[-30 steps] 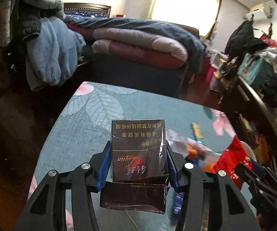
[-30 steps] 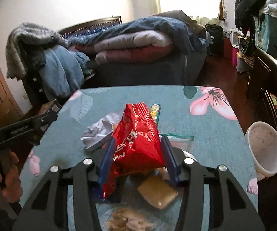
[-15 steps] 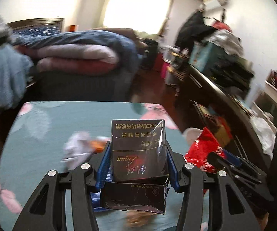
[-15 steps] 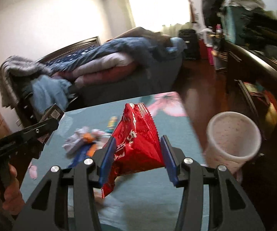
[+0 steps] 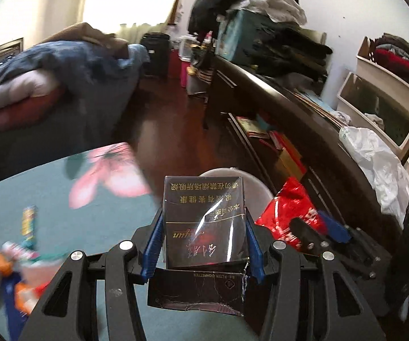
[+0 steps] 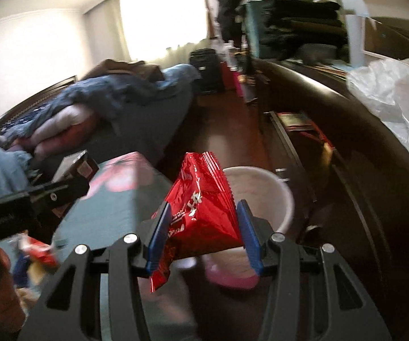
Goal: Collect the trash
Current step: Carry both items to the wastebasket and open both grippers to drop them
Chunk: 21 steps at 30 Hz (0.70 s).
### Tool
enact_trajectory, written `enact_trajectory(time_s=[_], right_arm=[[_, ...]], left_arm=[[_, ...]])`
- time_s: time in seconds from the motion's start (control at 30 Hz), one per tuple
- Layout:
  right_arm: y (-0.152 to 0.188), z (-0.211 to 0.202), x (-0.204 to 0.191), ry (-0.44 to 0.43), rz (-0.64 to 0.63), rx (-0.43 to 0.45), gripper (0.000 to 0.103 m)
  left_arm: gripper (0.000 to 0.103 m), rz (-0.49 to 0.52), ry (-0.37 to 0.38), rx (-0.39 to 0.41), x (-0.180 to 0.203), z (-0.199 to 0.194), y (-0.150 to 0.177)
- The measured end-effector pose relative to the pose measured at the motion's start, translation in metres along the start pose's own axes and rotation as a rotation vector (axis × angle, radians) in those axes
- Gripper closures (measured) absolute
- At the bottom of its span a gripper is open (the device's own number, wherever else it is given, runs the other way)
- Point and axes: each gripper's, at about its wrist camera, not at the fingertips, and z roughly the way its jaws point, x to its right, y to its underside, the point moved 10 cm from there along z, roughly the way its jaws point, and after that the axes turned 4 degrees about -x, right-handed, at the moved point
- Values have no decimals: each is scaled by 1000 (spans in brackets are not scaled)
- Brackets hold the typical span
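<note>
The left claw point(image 5: 203, 241) pinches a dark cigarette pack point(image 5: 204, 224) squarely between its blue pads, the pack upright with its open flap hanging below. The right claw point(image 6: 203, 231) pinches a red snack bag point(image 6: 201, 201), whose crimped top juts ahead of the fingertips. Just beyond the bag stands a pale bin point(image 6: 272, 190), beside the edge of the teal flowered counter point(image 5: 48, 187). Blurred wrappers point(image 5: 11, 258) lie on the counter, with the bed point(image 6: 113, 108) farther off.
</note>
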Motion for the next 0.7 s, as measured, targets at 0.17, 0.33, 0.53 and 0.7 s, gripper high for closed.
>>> enact_trajectory(time_s=[0.17, 0.33, 0.53, 0.7], right_arm=[[-4, 54, 39, 41, 30, -36, 54], [-3, 100, 62, 63, 40, -54, 53], [0, 136, 76, 92, 13, -47, 40], [5, 136, 79, 110, 1, -47, 34]], left_arm=[[51, 14, 6, -26, 23, 54, -26], [51, -4, 34, -105, 34, 118, -38], [17, -27, 45, -94, 41, 150, -53], [10, -86, 71, -64, 33, 130, -62]])
